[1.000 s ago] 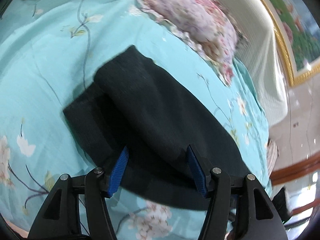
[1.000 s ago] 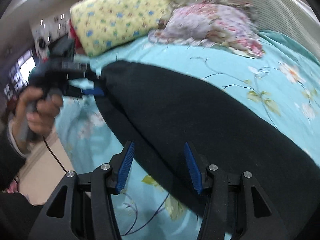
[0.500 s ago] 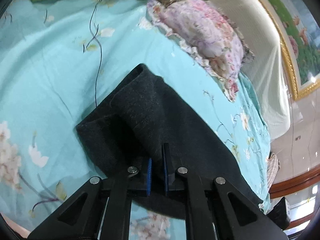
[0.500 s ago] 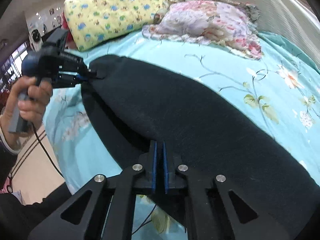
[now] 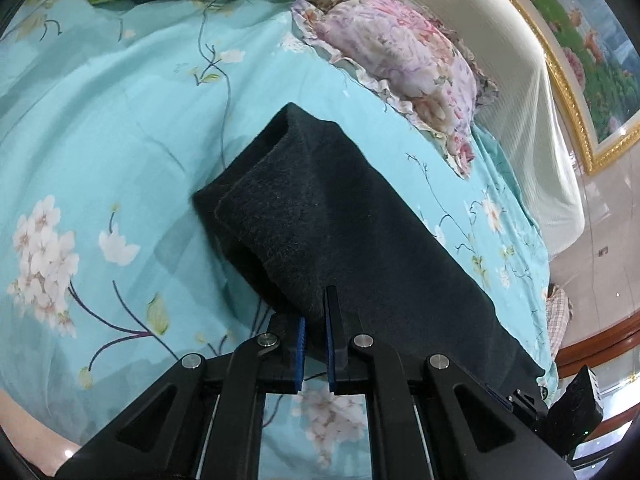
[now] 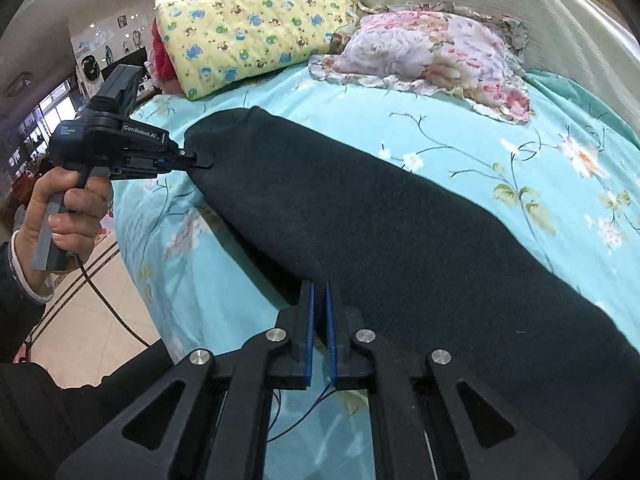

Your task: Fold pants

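Both grippers were clenched on the dark pants: my left gripper pinched the near edge at one end, my right gripper the near edge further along. Between them the pants stretched long across the turquoise floral bedsheet, well short of the pink floral pillow and yellow pillow.

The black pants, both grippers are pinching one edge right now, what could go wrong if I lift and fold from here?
1. The left gripper and right gripper each hold only a thin bit of the pants' edge, so the thick fabric may slip out as it is lifted.
2. The pants lie in layers; a pinch might catch only the top one, leaving the rest behind on the bedsheet.
3. The floral pillow lies close beyond the pants, so a far fold could land on it.
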